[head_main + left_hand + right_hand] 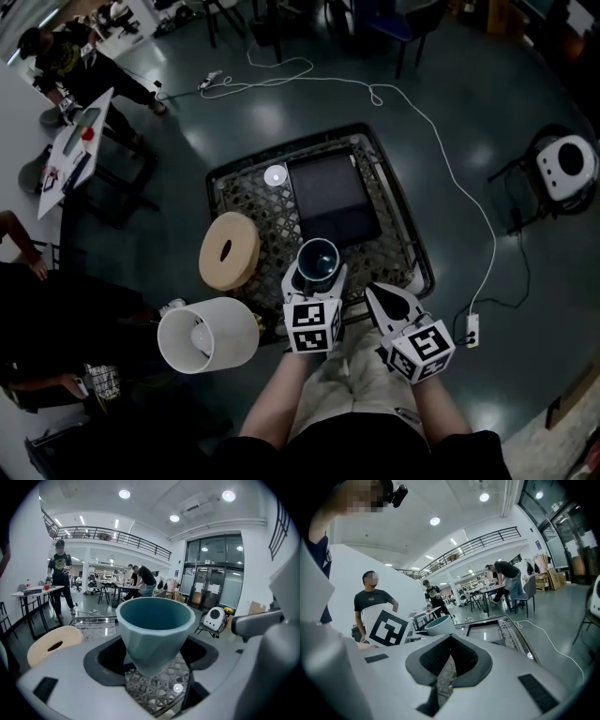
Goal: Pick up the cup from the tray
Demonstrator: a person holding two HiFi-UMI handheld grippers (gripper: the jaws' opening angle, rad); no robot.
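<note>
A teal faceted cup (317,261) (154,630) stands upright between the jaws of my left gripper (316,274) (153,665), which is shut on it. The cup is just in front of the near edge of the dark tray (333,197), and the woven tabletop shows beneath its base. My right gripper (382,298) (451,639) is to the right of the cup, over the table's front edge. Its jaws are shut together with nothing between them. In the right gripper view the cup's rim (439,625) and the tray (487,626) lie beyond the jaws.
The low woven table (248,202) has a black frame. On it lie a small white disc (275,175) and, at its left edge, a tan ring-shaped roll (230,249). A white cylinder (208,335) is at the front left. A white cable (441,150) and power strip (472,330) cross the floor. People stand at the left.
</note>
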